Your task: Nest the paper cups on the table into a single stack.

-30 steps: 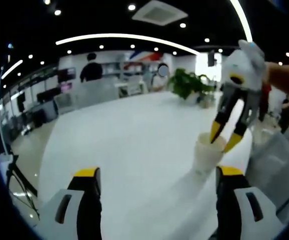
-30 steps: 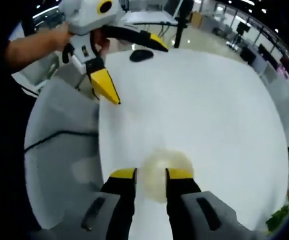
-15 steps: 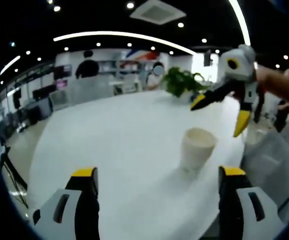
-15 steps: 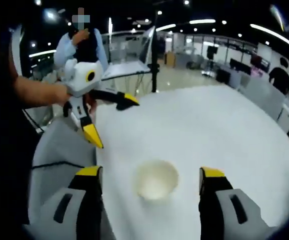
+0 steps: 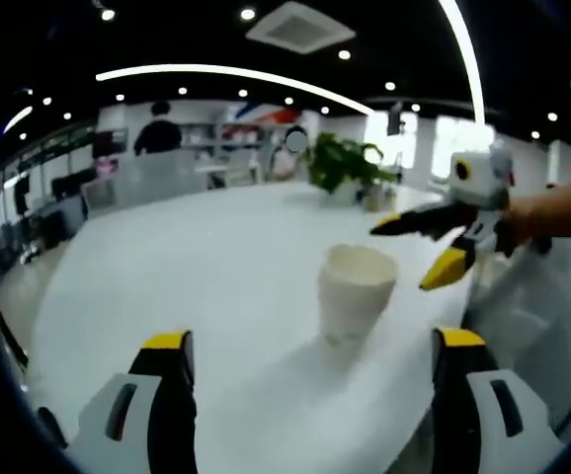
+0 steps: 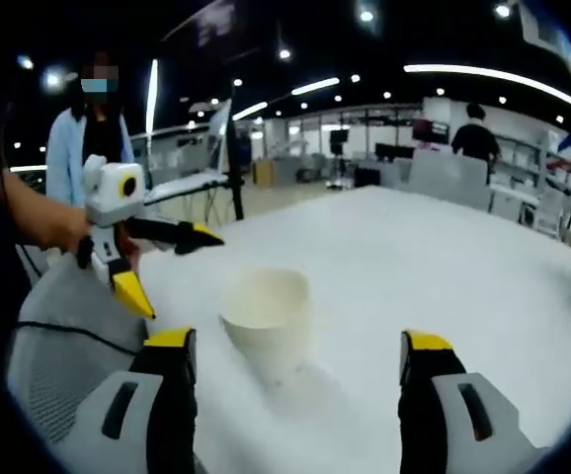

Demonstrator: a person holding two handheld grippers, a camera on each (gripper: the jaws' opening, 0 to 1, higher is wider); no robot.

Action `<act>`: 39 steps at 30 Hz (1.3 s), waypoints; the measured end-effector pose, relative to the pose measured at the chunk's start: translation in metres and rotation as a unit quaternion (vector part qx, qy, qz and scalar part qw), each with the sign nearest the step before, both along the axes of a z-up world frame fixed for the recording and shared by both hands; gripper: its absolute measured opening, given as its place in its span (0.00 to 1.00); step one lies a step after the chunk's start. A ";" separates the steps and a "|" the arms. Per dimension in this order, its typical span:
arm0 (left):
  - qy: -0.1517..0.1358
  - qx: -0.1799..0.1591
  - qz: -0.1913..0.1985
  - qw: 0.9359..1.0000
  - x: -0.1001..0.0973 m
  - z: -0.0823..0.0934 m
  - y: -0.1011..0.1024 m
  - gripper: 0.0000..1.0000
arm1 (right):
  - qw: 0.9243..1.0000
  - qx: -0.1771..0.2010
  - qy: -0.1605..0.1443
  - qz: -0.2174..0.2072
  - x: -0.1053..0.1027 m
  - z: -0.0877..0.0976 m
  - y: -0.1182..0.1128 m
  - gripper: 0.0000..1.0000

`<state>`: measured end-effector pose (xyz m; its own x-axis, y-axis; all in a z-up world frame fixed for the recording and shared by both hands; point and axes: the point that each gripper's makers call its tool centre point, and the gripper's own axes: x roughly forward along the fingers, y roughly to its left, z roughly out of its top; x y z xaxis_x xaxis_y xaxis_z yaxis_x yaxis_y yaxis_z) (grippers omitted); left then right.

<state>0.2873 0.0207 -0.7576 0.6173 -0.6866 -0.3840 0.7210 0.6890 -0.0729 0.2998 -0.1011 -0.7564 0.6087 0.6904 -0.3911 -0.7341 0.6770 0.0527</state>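
Note:
A stack of white paper cups (image 5: 355,293) stands upright on the white table (image 5: 197,267), near its edge. In the left gripper view my left gripper (image 5: 310,360) is open, its yellow-tipped jaws wide apart, with the cups ahead and between them. My right gripper (image 5: 422,249) comes in from the right of that view, open, level with the cups' rim and apart from it. In the right gripper view the cups (image 6: 266,318) stand just ahead of my open right gripper (image 6: 297,354). The left gripper (image 6: 172,265) shows at left, open, held by a hand.
A grey chair back (image 6: 63,346) stands at the table's edge beside the cups. A potted plant (image 5: 343,166) sits at the table's far end. A person (image 6: 90,128) stands behind, others farther off. The table (image 6: 444,257) stretches wide beyond the cups.
My right gripper has let go of the cups, opened wide and drawn back and down to rim level. Both cameras have lowered; the cups have stayed put on the table.

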 end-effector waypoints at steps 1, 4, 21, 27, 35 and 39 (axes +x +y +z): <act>0.003 0.002 -0.004 1.000 0.001 -0.002 -0.002 0.94 | 1.000 -0.002 0.000 -0.001 0.000 -0.002 0.000 0.81; 0.010 -0.003 -0.003 1.000 0.008 -0.008 -0.009 0.92 | 1.000 -0.021 0.002 0.001 -0.001 -0.015 0.003 0.79; -0.014 0.090 -0.140 0.986 0.017 -0.026 -0.054 0.58 | 0.986 -0.110 -0.013 0.126 -0.002 -0.030 0.025 0.47; -0.017 0.102 -0.179 0.978 0.017 -0.031 -0.067 0.51 | 0.982 -0.118 -0.004 0.151 0.003 -0.036 0.031 0.39; -0.028 0.085 -0.183 0.979 0.033 -0.017 -0.067 0.36 | 0.980 -0.110 -0.013 0.164 0.016 -0.026 0.034 0.35; -0.039 0.081 -0.180 0.979 0.054 -0.001 -0.067 0.36 | 0.982 -0.096 -0.017 0.163 0.040 -0.010 0.034 0.34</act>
<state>0.3417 -0.0460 -0.7583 0.3777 -0.7995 -0.4671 0.9188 0.3861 0.0820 0.3397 -0.0667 -0.7669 0.3831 0.7657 -0.5167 -0.9122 0.4017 -0.0809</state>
